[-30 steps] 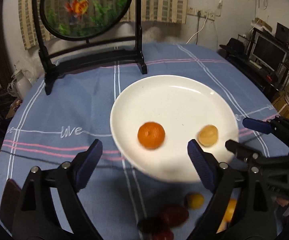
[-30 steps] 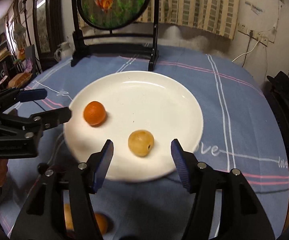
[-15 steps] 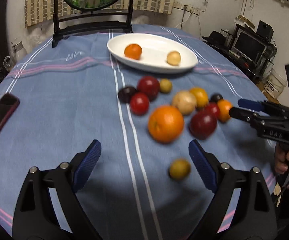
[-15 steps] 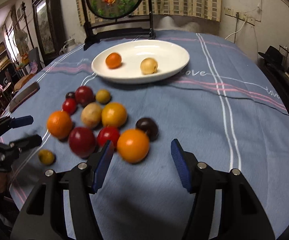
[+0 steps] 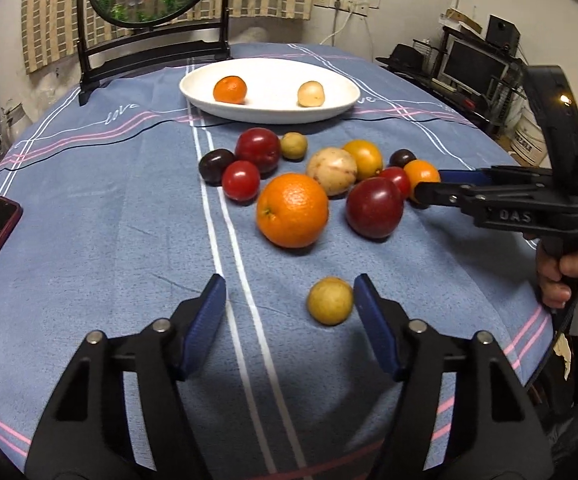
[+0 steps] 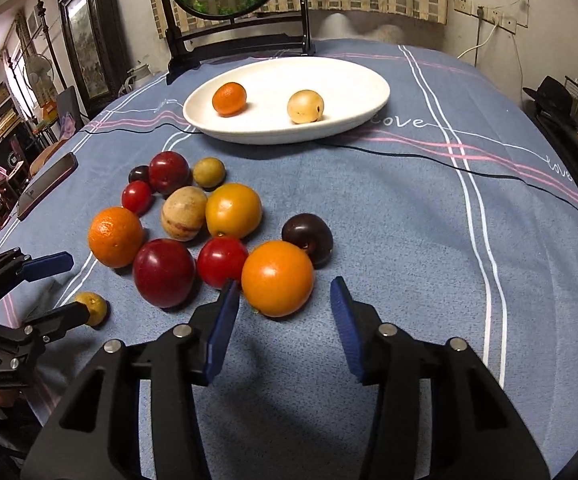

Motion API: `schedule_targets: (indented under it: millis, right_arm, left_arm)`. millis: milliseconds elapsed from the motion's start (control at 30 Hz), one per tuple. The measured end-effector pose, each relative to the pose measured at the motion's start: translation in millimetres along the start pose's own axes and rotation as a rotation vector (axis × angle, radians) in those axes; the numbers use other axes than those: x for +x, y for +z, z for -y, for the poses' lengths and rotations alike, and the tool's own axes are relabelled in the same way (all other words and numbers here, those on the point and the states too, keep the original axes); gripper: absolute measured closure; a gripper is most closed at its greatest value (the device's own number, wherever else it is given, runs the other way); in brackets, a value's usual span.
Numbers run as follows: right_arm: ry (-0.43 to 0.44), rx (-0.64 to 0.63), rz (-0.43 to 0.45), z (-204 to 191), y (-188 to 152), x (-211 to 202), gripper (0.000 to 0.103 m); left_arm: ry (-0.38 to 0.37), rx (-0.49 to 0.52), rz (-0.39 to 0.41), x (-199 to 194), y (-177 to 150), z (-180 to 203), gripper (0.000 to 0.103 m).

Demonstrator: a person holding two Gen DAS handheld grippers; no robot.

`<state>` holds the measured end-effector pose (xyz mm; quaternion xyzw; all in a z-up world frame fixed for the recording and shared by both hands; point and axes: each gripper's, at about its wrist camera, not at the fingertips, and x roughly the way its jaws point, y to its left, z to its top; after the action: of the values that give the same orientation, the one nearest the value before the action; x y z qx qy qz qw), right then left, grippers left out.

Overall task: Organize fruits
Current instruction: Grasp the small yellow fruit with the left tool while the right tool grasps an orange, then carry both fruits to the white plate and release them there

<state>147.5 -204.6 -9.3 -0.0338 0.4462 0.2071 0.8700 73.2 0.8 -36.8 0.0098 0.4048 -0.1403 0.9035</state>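
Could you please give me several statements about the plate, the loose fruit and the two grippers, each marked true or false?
1. The white plate holds two fruits. True.
2. The left gripper is closing on the big orange. False: a small yellow fruit sits between its closing jaws.
3. The right gripper is lined up on an orange fruit. True.
4. The phone lies on the plate. False: it lies on the tablecloth.

Black tongs (image 5: 289, 320) with blue pads (image 5: 205, 324), silver screws, "OAS" marking.
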Motion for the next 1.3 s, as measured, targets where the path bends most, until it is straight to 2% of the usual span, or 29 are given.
schedule_targets:
  millis: [200, 333, 433, 633, 800, 1033, 1300]
  right_arm:
    - [-0.006, -0.011, -0.010, -1.6, 4.4, 4.5, 0.055]
    - [0.000, -0.016, -0.024, -1.9, 7.2, 9.5, 0.055]
    - [0.002, -0.012, -0.041, -0.7, 7.4, 12.9, 0.055]
    - [0.011, -0.022, -0.044, -2.5, 7.3, 13.5, 0.063]
    - [0.011, -0.019, -0.040, -2.5, 6.3, 12.2, 0.063]
    - [0.014, -0.014, -0.031, -2.2, 4.2, 9.7, 0.063]
    - [0.018, -0.015, 0.009, -1.1, 4.0, -7.3, 0.063]
  left_arm:
    - [-0.034, 0.018, -0.022, 4.1, 0.8, 4.0, 0.044]
    - [-0.052, 0.029, -0.050, 8.8, -0.2, 6.3, 0.060]
    - [-0.060, 0.038, -0.062, 10.8, -0.5, 8.1, 0.061]
    - [-0.054, 0.056, -0.073, 15.0, -0.5, 12.0, 0.064]
    - [-0.052, 0.053, -0.072, 14.8, -0.8, 10.6, 0.066]
    - [-0.083, 0.044, -0.072, 14.6, -1.2, 11.7, 0.078]
    - [-0.103, 0.024, -0.050, 6.0, 6.8, 7.1, 0.078]
